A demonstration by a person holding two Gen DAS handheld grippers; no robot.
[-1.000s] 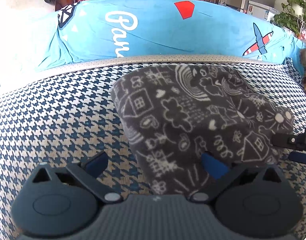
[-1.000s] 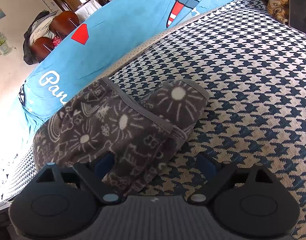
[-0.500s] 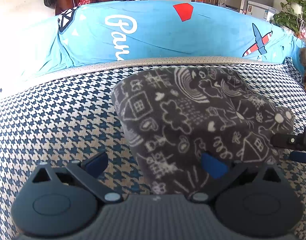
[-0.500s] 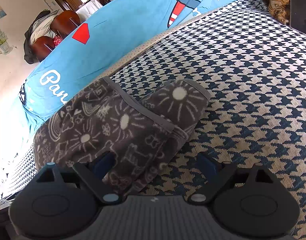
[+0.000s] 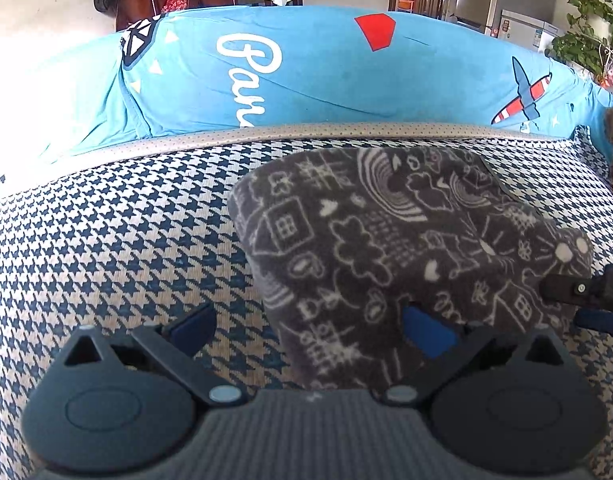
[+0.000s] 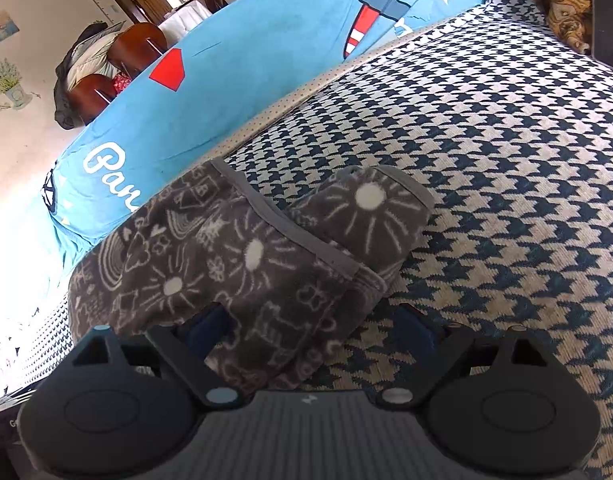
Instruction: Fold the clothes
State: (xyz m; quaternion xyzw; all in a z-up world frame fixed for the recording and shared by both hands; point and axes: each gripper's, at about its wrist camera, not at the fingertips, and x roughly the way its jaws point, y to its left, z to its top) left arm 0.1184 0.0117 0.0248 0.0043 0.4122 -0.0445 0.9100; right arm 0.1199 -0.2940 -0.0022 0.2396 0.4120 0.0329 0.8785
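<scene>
Houndstooth upholstery (image 5: 106,240) in navy and cream fills the foreground, backed by a long blue bolster (image 5: 326,76) printed with a plane and white script. On it lies the folded grey fleece garment (image 5: 386,240), doodle-patterned. Both tools stand wide, gripping nothing: the left gripper (image 5: 310,324) straddles its near corner, the right gripper (image 6: 310,322) its near end. Wooden chairs (image 6: 118,64) stand behind.

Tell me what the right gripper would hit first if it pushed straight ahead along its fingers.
Most likely the near right corner of the folded grey patterned garment, which lies between the open right gripper fingers. The houndstooth cover sits just beside and beneath; depth is hard to judge.
</scene>
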